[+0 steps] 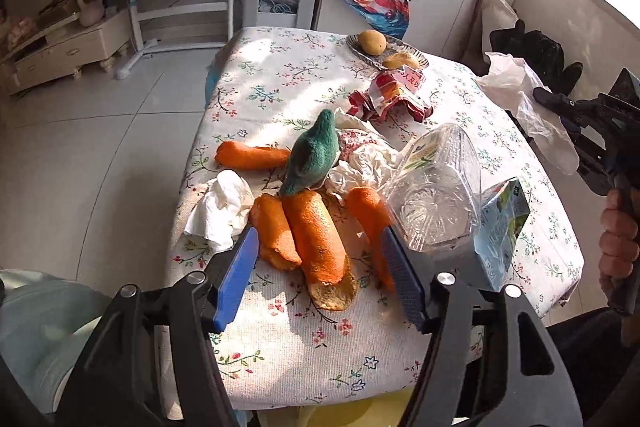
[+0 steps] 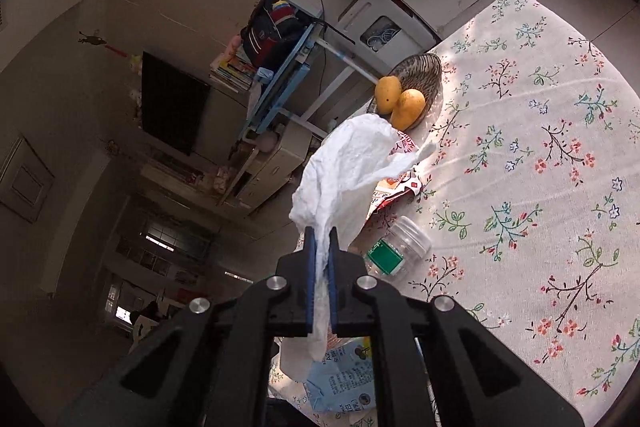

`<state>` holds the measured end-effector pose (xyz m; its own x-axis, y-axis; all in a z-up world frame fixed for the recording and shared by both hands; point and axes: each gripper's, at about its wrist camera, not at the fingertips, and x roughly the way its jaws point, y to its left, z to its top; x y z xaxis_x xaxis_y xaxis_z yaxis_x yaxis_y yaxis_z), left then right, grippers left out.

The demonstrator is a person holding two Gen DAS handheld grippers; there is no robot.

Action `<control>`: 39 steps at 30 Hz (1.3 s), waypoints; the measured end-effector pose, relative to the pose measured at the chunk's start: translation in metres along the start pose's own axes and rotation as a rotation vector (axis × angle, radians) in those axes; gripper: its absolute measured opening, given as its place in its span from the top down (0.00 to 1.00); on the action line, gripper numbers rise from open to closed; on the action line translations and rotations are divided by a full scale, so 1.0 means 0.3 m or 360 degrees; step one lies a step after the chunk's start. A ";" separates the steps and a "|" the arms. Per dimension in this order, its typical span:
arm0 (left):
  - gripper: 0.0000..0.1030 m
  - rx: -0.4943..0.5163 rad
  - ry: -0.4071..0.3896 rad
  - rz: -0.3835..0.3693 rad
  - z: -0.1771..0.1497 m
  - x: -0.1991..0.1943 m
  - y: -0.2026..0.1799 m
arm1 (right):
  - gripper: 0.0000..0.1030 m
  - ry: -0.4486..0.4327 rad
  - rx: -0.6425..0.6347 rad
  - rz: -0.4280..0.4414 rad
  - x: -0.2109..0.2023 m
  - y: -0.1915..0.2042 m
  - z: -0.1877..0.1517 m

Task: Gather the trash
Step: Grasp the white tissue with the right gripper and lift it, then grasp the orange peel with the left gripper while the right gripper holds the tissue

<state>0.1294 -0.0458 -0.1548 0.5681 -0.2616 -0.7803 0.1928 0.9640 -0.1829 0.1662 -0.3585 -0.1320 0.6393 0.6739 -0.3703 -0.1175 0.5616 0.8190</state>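
Several orange peels (image 1: pixel 316 231) lie on the flowered tablecloth (image 1: pixel 280 75) near its front edge. My left gripper (image 1: pixel 320 251) stands open just above them, one blue pad on each side of the two middle peels; the right pad overlaps a third peel (image 1: pixel 368 211). A crumpled white tissue (image 1: pixel 224 207), more crumpled paper (image 1: pixel 360 163), a red wrapper (image 1: pixel 388 99), a clear plastic bottle (image 1: pixel 436 187) and a blue carton (image 1: pixel 500 227) lie around. My right gripper (image 2: pixel 321 231) is shut on a white plastic bag (image 2: pixel 344 163), held up off the table at the right edge (image 1: pixel 520 99).
A green plush bird (image 1: pixel 316 151) sits among the trash, touching the peels. A dish (image 2: pixel 424 71) with two mangoes (image 2: pixel 400 99) stands at the far end of the table. A person's hand (image 1: pixel 620 231) grips the right tool. Tiled floor lies left of the table.
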 end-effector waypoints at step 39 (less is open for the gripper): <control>0.89 0.0008 -0.0251 0.0155 -0.091 -0.153 -0.033 | 0.92 0.0076 -0.0245 0.0106 -0.088 0.118 -0.202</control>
<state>0.0795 -0.0419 -0.1334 0.7024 -0.1714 -0.6908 0.1346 0.9851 -0.1075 0.0992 -0.3274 -0.1196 0.5897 0.7321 -0.3409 -0.2756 0.5792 0.7672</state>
